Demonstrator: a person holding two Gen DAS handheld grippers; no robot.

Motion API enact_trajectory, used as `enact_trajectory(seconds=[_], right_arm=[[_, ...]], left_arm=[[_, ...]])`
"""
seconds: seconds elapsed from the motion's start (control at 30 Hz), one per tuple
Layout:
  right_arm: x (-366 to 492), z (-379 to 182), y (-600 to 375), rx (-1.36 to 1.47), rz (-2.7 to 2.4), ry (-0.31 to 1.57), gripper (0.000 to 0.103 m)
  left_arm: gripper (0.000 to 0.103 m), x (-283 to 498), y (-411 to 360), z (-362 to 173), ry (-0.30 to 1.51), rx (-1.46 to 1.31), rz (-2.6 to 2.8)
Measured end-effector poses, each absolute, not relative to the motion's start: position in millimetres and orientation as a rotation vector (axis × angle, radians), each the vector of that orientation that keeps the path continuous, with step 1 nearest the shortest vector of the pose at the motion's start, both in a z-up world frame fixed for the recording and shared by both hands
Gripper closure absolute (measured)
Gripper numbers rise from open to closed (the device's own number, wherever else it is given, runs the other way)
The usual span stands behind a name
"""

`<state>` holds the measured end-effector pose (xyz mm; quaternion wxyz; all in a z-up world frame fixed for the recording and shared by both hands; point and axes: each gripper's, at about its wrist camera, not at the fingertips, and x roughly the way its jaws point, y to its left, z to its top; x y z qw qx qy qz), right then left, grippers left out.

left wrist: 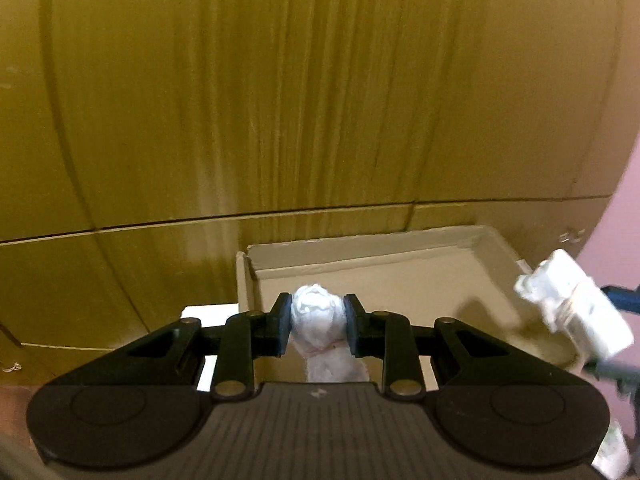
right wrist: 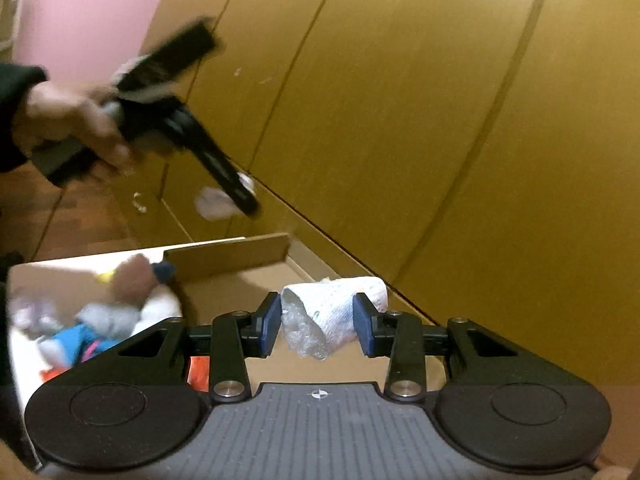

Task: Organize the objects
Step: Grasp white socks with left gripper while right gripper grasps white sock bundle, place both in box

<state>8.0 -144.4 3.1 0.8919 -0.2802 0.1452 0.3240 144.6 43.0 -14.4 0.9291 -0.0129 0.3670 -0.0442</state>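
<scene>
In the left wrist view we find the left gripper point(left wrist: 318, 326) pinching a white wad point(left wrist: 318, 308) above the cardboard box point(left wrist: 496, 242), while in the right wrist view the right gripper point(right wrist: 316, 322) clamps a paper-wrapped bundle point(right wrist: 340, 308), its long axis crosswise, over the same box, nearer the far wall.

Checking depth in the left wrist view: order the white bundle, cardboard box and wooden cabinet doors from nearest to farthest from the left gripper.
1. White bundle, clamped in the left gripper.
2. Cardboard box, open just below and ahead.
3. Wooden cabinet doors, filling the background.
</scene>
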Motion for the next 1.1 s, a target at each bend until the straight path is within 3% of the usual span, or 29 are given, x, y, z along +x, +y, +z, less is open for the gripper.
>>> enact_trajectory(seconds=[0.2,0.6,0.63,0.7,0.8,1.1], right_arm=[[82,-35,-99,-0.653,0.722,0.382,0.058],[138,-81,-68,-0.635,0.761,0.496,0.058],[138,-84,-67,-0.642,0.762,0.501,0.058],[137,-88,-66,-0.647,0.764,0.511,0.058],[137,-94,-64,-0.646,0.769,0.528,0.058],[134,-96,-50,-0.638,0.789,0.555,0.058]], left_arm=[[0.078,220,35,-67,0.882,0.041,-0.036],[0.074,248,27,-112,0.907,0.198,0.03],[0.07,247,26,-112,0.904,0.199,0.028],[0.046,240,26,-109,0.87,0.184,0.014],[0.037,226,27,-100,0.831,0.158,0.01],[0.031,165,72,-72,0.757,-0.053,0.017]])
